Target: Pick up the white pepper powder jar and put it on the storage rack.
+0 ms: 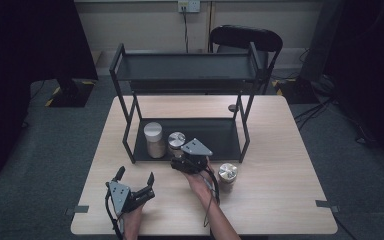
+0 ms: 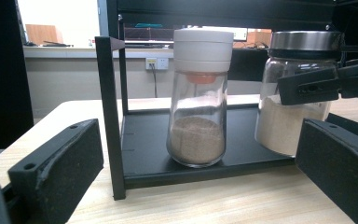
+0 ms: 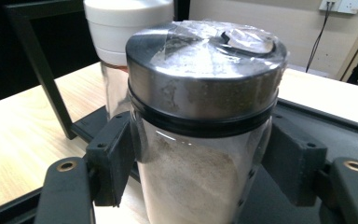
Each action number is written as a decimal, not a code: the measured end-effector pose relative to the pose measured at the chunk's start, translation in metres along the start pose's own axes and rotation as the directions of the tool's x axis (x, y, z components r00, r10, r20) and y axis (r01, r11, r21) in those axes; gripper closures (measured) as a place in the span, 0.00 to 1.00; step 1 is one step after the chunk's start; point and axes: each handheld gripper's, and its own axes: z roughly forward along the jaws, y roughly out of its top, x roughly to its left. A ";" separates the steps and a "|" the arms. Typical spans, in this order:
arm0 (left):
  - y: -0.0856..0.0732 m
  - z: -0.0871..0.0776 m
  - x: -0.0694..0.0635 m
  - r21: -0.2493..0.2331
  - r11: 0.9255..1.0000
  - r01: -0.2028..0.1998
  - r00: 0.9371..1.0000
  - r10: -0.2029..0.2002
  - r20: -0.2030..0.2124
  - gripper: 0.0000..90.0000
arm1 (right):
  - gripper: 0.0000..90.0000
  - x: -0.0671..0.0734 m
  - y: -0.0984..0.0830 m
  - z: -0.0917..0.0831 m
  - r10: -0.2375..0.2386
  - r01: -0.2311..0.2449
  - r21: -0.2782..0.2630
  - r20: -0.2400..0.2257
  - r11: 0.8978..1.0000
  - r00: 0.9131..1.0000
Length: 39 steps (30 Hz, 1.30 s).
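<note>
A glass jar with a steel lid [image 3: 205, 116], partly filled with pale powder, stands at the front of the black rack's lower shelf [image 1: 215, 137]. My right gripper [image 3: 205, 163] is shut on its glass body just under the lid, one pad on each side. From above, this jar [image 1: 176, 140] is just right of a white-capped jar [image 1: 153, 139] of brown powder. My left gripper [image 1: 136, 176] rests open on the table at the front left, pointing at the rack. Its view shows the white-capped jar [image 2: 199, 93] and the held jar [image 2: 298, 98].
Another steel-lidded jar [image 1: 227, 174] stands on the wooden table [image 1: 280, 165] just right of my right hand. The rack's upper shelf [image 1: 185, 66] overhangs the lower one, and its front-left post [image 2: 109, 116] rises close to the white-capped jar. A chair [image 1: 245, 37] stands behind the table.
</note>
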 end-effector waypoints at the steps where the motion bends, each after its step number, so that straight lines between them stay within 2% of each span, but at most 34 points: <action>1: 0.000 0.000 0.000 0.000 1.000 0.001 1.000 -0.001 0.000 0.00 | 0.34 0.000 -0.001 0.000 0.005 -0.005 0.000 0.004 1.000 1.000; 7: 0.000 0.000 0.000 0.000 1.000 -0.001 1.000 0.001 0.001 0.00 | 0.34 -0.003 -0.004 0.003 0.031 -0.031 0.005 0.021 1.000 0.999; 39: 0.000 0.000 0.001 0.000 1.000 0.005 1.000 -0.005 0.004 0.00 | 0.34 -0.007 -0.005 0.023 0.053 -0.055 0.040 0.048 0.998 0.997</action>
